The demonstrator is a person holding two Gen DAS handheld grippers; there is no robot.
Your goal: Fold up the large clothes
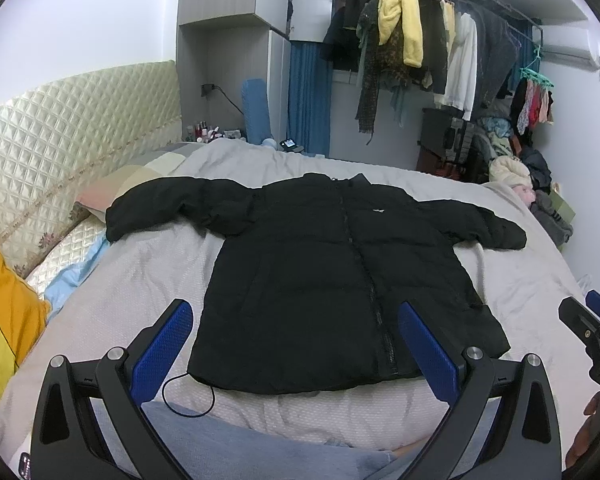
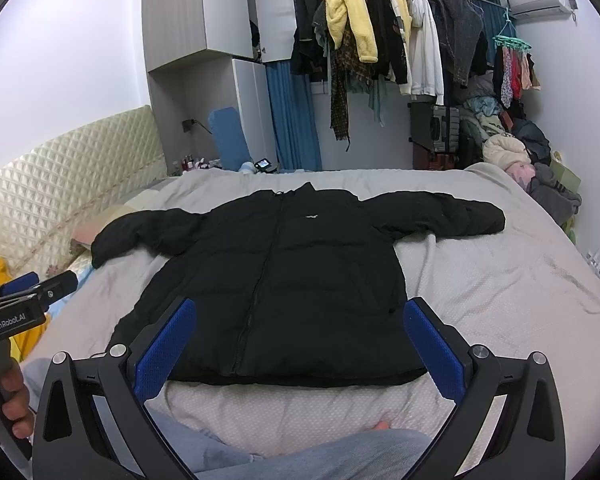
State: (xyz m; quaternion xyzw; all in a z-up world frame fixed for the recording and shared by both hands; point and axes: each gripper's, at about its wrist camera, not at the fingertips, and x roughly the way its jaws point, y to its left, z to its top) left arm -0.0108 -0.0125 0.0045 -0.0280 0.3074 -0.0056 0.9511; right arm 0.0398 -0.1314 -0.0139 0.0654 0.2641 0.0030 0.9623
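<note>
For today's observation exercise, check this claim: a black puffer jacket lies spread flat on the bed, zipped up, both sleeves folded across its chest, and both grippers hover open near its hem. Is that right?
Not quite. The sleeves are not folded across the chest: both stretch straight out to the sides. The rest holds. The right wrist view shows the black puffer jacket zipped and flat on the bed, with the right gripper open; the left gripper is open too.

The left gripper [image 1: 296,314] and right gripper [image 2: 300,312] are showing black frames, blue textured pads [image 2: 165,344] and silver screws [image 1: 473,352]. The person is wearing light blue trousers [image 2: 300,456].
</note>
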